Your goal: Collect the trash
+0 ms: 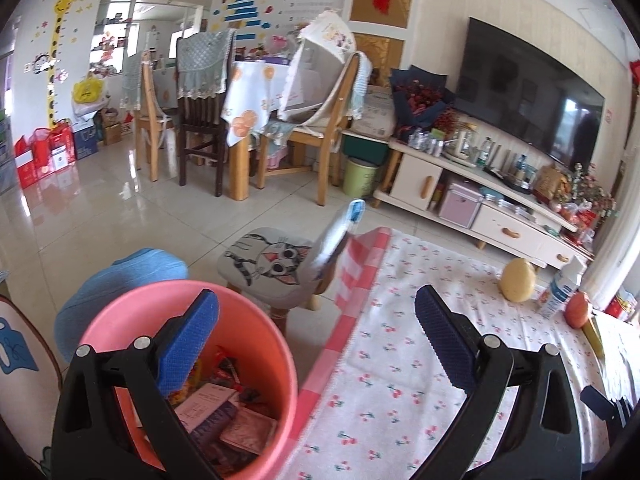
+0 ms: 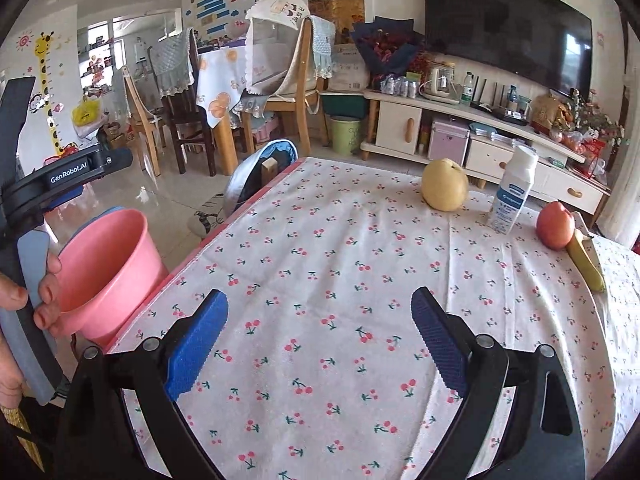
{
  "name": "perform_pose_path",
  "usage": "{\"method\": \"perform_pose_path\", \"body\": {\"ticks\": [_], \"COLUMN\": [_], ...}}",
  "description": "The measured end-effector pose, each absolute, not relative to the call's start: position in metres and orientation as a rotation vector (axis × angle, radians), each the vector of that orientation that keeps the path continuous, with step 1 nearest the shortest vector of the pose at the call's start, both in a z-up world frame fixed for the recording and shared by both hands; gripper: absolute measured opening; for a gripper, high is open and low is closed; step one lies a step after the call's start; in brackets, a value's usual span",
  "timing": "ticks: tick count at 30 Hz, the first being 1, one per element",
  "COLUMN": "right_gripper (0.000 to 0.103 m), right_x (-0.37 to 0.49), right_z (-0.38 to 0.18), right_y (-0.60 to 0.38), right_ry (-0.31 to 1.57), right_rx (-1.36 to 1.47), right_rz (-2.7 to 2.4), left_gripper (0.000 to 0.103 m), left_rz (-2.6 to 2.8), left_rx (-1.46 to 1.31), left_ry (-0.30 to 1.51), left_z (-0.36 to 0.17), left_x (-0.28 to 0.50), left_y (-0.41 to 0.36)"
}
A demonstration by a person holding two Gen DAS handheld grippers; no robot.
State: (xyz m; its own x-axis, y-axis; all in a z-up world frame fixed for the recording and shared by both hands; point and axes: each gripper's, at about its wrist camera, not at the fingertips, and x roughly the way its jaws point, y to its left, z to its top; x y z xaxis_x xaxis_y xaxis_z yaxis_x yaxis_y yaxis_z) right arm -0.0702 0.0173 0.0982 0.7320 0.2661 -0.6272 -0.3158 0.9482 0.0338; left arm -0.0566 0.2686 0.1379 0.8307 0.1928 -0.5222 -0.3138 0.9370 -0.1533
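Left gripper (image 1: pixel 316 320) is spread wide, nothing between the blue pads, hanging over the table (image 1: pixel 400 380) edge; its left finger sits above the pink bucket (image 1: pixel 256 344). The bucket stands on the floor just beside the table edge, with trash (image 1: pixel 224 412) in it: paper packets and wrappers, details too jumbled to sort. A blurred white-and-blue packet (image 1: pixel 340 232) shows above the table's far corner, in front of the cat-print stool (image 1: pixel 268 268); cannot tell what supports it.

Right gripper (image 2: pixel 320 320) is likewise released and empty, low over the cherry-print cloth. From the right wrist view the pink bucket (image 2: pixel 108 264) sits left of the table (image 2: pixel 340 260), and a hand (image 2: pixel 24 308) grips the left tool's handle right next to the bucket rim.

On the far side of the table: yellow pear (image 2: pixel 444 186), white bottle (image 2: pixel 512 192), red apple (image 2: pixel 554 226) touching a banana (image 2: pixel 586 260). Near part of the cloth is bare.
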Motion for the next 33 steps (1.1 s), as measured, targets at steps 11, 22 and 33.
{"method": "perform_pose_path", "body": {"ticks": [11,22,33], "right_gripper": [0.092,0.092,0.092], "right_x": [-0.102,-0.152,-0.212], "right_z": [0.106,0.105,0.114], "right_y": [-0.051,-0.124,-0.158], "right_ry": [0.642,0.586,0.505], "right_rx": [-0.075,-0.041,-0.047], "right_rz": [0.196,0.037,-0.079], "left_gripper": [0.099,0.099,0.099], "left_rz": [0.107,-0.018,-0.102], "left_rx": [-0.049,0.048,0.02], "left_ry": [0.501,0.503,0.481], "left_z": [0.14,0.138,0.148], "left_x": [-0.076,-0.128,-0.19], "left_y": [0.173,0.099,0.058]}}
